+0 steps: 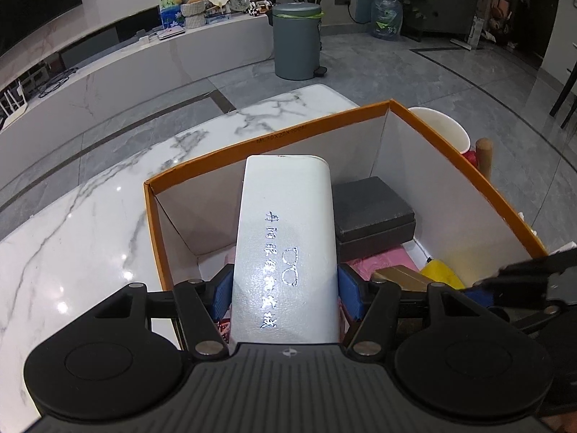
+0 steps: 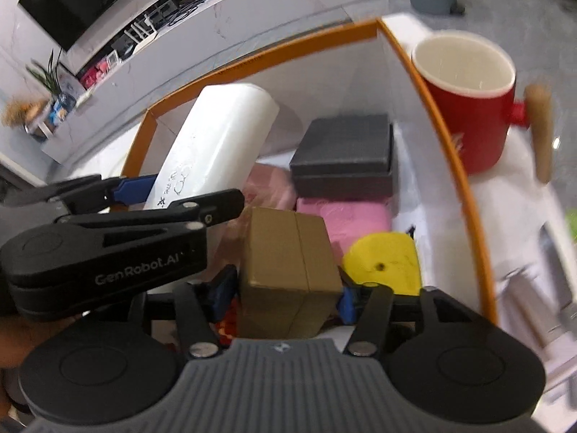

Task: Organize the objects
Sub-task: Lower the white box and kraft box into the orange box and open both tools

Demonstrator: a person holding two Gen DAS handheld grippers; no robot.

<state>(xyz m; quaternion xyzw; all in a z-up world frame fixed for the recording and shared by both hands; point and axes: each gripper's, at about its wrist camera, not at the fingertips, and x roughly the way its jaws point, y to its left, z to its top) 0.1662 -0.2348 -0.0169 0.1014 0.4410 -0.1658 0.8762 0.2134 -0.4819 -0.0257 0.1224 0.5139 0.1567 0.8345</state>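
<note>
Blue pads of your left gripper press both long sides of the white case, which you hold tilted nose-down over the orange-rimmed box, its far end toward the back wall. Your right gripper also angles steeply down into the box, just beside the left one, with the gold box between its pads; the right pad sits at the gold box's edge, but whether either pad presses it you cannot tell from this blurred view. Around the gold box lie a yellow piece on its right, a pink pack beyond, and a dark grey box at the back. Outside the box's right wall stands a red mug on the marble table.
</note>
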